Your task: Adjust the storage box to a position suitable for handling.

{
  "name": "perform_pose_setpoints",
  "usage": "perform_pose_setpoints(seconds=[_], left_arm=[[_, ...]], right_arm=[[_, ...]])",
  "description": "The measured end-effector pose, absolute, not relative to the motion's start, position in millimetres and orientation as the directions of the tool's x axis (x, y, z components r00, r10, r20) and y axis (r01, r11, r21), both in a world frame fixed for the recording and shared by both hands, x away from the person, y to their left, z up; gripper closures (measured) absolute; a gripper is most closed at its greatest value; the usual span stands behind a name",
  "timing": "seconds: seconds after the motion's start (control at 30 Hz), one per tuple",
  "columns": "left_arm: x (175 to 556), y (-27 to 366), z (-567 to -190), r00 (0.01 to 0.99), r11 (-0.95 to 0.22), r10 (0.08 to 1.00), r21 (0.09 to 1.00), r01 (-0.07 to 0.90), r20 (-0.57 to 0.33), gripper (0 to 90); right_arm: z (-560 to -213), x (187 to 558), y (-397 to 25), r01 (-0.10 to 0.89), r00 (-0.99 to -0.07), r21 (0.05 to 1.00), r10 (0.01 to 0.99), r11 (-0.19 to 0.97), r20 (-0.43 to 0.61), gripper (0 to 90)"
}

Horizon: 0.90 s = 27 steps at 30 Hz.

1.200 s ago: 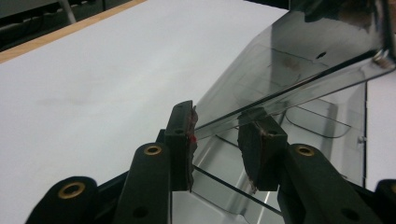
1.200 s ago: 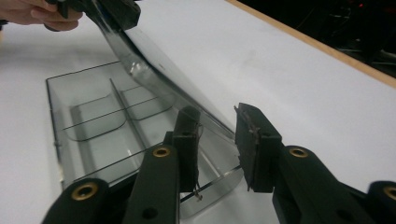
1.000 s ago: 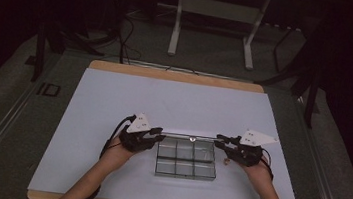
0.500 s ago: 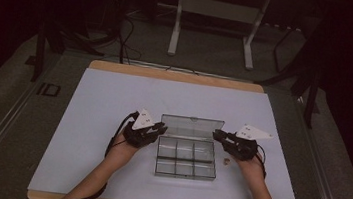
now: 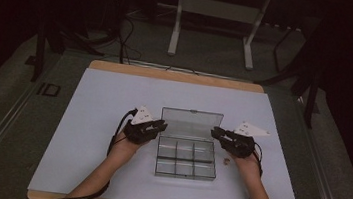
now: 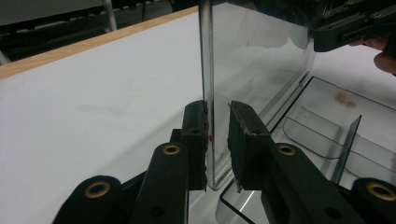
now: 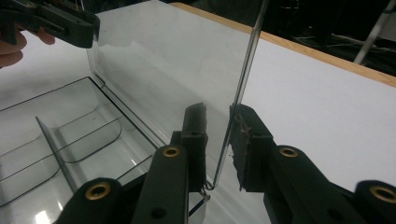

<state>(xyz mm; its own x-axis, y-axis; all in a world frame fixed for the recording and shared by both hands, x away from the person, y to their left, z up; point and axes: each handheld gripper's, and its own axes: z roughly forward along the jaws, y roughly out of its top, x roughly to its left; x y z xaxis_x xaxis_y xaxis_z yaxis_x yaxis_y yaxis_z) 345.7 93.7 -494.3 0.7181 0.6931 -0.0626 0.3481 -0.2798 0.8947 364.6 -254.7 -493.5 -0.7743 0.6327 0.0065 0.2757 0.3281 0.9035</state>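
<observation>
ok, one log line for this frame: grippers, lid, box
left gripper: jaws astride lid edge, gap one side | right gripper: open, astride opposite edge | lid: raised | compartment box: on table, compartments look bare

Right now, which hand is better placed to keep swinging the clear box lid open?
Left, probably. The left tongs already straddle the lid edge, one jaw touching it; the right tongs straddle the opposite edge with gaps on both sides.

box (image 5: 187, 157) mid-table, lid (image 5: 191, 124) behind, perhaps upright
</observation>
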Motion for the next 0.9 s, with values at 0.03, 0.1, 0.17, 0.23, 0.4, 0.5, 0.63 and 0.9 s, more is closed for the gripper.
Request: perform_pose_setpoints(seconds=[0.03, 0.1, 0.17, 0.23, 0.4, 0.5, 0.63, 0.9], left_arm=[[345.7, 93.5, -494.6, 0.717, -0.279, 0.694, 0.895, 0.349, -0.063, 77.2], [346.1, 93.6, -495.1, 0.716, -0.276, 0.695, 0.895, 0.351, -0.066, 77.2], [347.1, 93.8, -496.2, 0.713, -0.268, 0.697, 0.894, 0.360, -0.078, 77.2], [347.5, 93.0, -497.1, 0.712, -0.270, 0.697, 0.890, 0.367, -0.082, 76.0], [347.8, 92.3, -497.6, 0.710, -0.275, 0.700, 0.888, 0.369, -0.078, 74.8], [349.6, 91.5, -498.9, 0.705, -0.270, 0.704, 0.884, 0.381, -0.089, 74.0], [351.6, 91.3, -500.6, 0.701, -0.260, 0.706, 0.882, 0.393, -0.104, 73.2], [352.4, 88.0, -504.4, 0.695, -0.274, 0.713, 0.876, 0.396, -0.091, 68.7]], right_arm=[[-494.0, 365.2, -254.5, 0.281, -0.773, 0.901, 0.634, 0.331, 0.008, 75.3], [-495.0, 366.1, -254.3, 0.281, -0.774, 0.900, 0.633, 0.334, 0.006, 75.0], [-496.5, 366.9, -253.3, 0.288, -0.774, 0.896, 0.633, 0.338, 0.010, 74.2], [-498.0, 367.6, -251.7, 0.290, -0.773, 0.891, 0.635, 0.348, 0.004, 72.9], [-498.8, 367.9, -249.8, 0.295, -0.769, 0.888, 0.640, 0.351, 0.002, 72.2], [-499.2, 369.9, -249.6, 0.336, -0.758, 0.882, 0.651, 0.330, 0.045, 72.2], [-499.1, 371.3, -248.7, 0.352, -0.750, 0.878, 0.659, 0.323, 0.058, 71.6], [-501.4, 372.7, -246.5, 0.347, -0.746, 0.874, 0.665, 0.339, 0.038, 69.8]])
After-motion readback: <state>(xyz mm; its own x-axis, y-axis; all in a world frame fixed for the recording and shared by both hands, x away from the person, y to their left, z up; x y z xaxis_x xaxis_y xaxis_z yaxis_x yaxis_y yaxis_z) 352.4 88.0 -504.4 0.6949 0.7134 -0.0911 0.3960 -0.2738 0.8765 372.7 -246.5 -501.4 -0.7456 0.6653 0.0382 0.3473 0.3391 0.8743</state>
